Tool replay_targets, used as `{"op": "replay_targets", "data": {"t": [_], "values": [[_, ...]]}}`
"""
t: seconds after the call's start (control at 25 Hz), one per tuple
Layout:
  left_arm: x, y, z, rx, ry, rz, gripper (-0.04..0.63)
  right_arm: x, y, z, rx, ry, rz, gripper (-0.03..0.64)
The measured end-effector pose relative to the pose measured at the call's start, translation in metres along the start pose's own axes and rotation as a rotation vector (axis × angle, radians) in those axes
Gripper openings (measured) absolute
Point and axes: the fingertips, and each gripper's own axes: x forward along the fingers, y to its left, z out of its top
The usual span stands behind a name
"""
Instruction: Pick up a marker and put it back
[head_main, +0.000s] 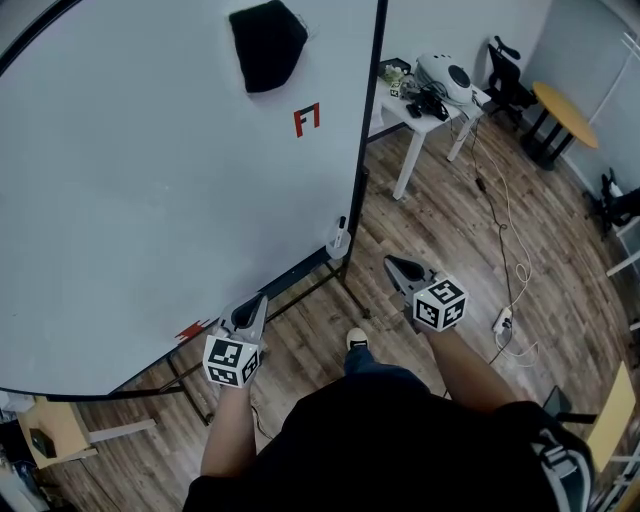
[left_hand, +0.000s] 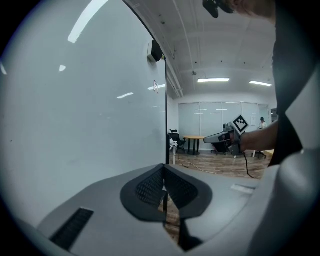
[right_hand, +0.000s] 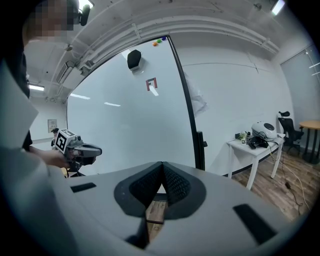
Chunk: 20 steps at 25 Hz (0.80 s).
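By the whiteboard's (head_main: 150, 180) right edge a likely marker (head_main: 340, 237) stands upright, far-left of the nearer right gripper (head_main: 392, 264). That and the left gripper (head_main: 261, 300) are closed, empty.

Wood floor (head_main: 450, 240), white side table (head_main: 425, 110)

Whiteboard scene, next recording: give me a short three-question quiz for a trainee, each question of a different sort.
1. True or false: the left gripper and the right gripper both have their jaws wide apart.
2. Where is the black pad? A) stuck on the whiteboard near its top; B) on the floor; C) on the white table.
3. Fill in: the small mark on the board below the pad is ____ in colour.

Key: 1 false, since both are shut and empty. 2 A. 3 red.
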Motion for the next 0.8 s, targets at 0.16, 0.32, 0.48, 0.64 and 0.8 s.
{"op": "replay_targets", "data": {"t": [0.16,0.32,0.48,0.64,0.8], "values": [[0.010,0.006,0.002,-0.006,0.005,0.012,0.011,0.018,-0.013,0.000,0.002,0.010,0.015,-0.003],[0.024,0.010,0.003,-0.019,0.015,0.022,0.011,0.043,-0.027,0.004,0.008,0.019,0.033,-0.003],[0.041,0.015,0.006,-0.028,0.025,0.027,0.011,0.066,-0.042,0.007,0.008,0.033,0.051,-0.004],[0.051,0.024,0.012,-0.032,0.019,0.049,0.011,0.085,-0.056,0.004,0.008,0.056,0.061,-0.003],[0.058,0.028,0.013,-0.038,0.014,0.062,0.011,0.104,-0.066,-0.006,0.010,0.101,0.076,0.006]]}}
